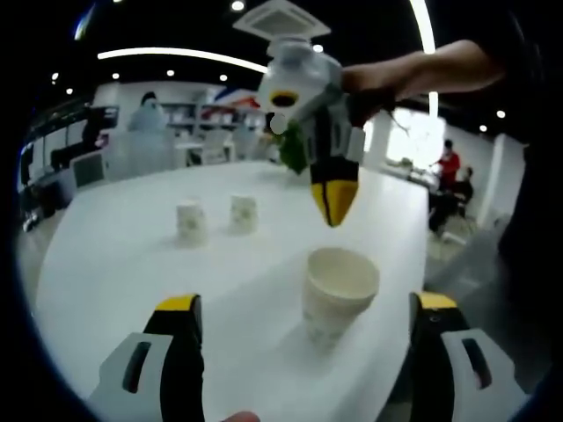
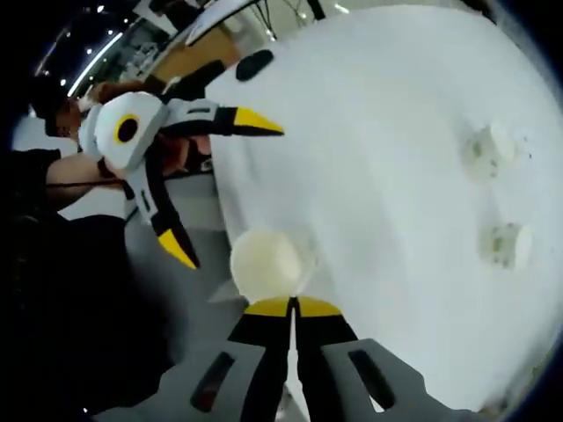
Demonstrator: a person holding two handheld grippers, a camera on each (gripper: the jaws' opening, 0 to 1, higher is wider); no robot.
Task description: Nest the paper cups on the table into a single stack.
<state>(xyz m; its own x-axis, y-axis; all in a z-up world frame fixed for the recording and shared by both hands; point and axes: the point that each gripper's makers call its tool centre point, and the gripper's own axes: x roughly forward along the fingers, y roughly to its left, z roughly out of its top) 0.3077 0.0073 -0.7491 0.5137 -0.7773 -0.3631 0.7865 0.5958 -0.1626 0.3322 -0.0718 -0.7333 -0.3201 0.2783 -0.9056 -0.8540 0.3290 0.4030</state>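
So the closest paper cup [image 1: 339,294] is sitting upright and open-side-up near the edge of the white table [image 1: 132,264], right out in front of the left gripper [image 1: 303,330], whose jaws are spread wide on either side of it without touching it. The right gripper [image 1: 333,200] hangs just above that cup with its yellow tips pressed together and nothing between them; from its own camera you look straight down into the cup's mouth [image 2: 266,263] with the closed jaws pointing at it, and the left gripper [image 2: 224,189] shows up on the left with its jaws well apart. Two more cups [image 1: 191,221] and [image 1: 244,214] stand side by side farther back on the table, well away from the near one, and they look like they're mouth-down, though it's kinda small to be sure. Handling-wise I'd guess these are super light and thin-walled, so they'll crush or go oval if you pinch hard, and they'll tip or skid on that smooth tabletop with barely a nudge. I'd grab across the body a bit below the rolled rim, since the rim is the stiffest part, and squeeze gently. There's some faint greenish print on the cup sides, but I can't read any of it, no brand I can make out.
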